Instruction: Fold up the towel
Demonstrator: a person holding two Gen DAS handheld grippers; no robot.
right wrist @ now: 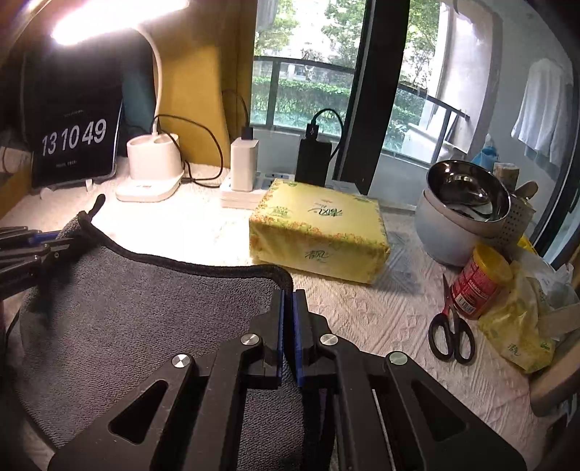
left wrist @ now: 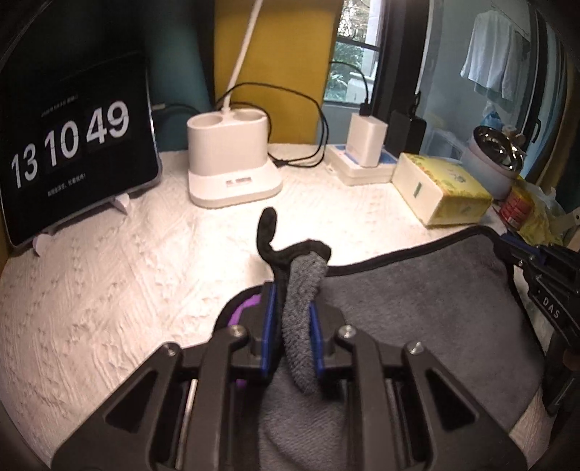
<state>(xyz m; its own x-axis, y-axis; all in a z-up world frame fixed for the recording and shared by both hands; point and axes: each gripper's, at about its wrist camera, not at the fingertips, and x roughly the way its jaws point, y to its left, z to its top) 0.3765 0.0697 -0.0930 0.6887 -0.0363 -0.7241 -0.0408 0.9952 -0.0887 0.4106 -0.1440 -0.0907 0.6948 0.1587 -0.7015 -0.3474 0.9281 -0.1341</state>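
Light: a desk lamp (right wrist: 108,21) flared white at upper left; daylight came through the window (right wrist: 308,72).
Edges: bowed, dark-cornered.
Focus: perhaps slightly soft.

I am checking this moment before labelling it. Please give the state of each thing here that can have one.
towel: lifted, held at two corners
left gripper: shut on towel corner
right gripper: shut on towel edge
desk lamp: on
clock display: on, reads 13 10 49
scissors: closed, flat on table
red jar: yellow lid on

Grey black-edged towel (right wrist: 145,308) spread flat, two corners lifted.
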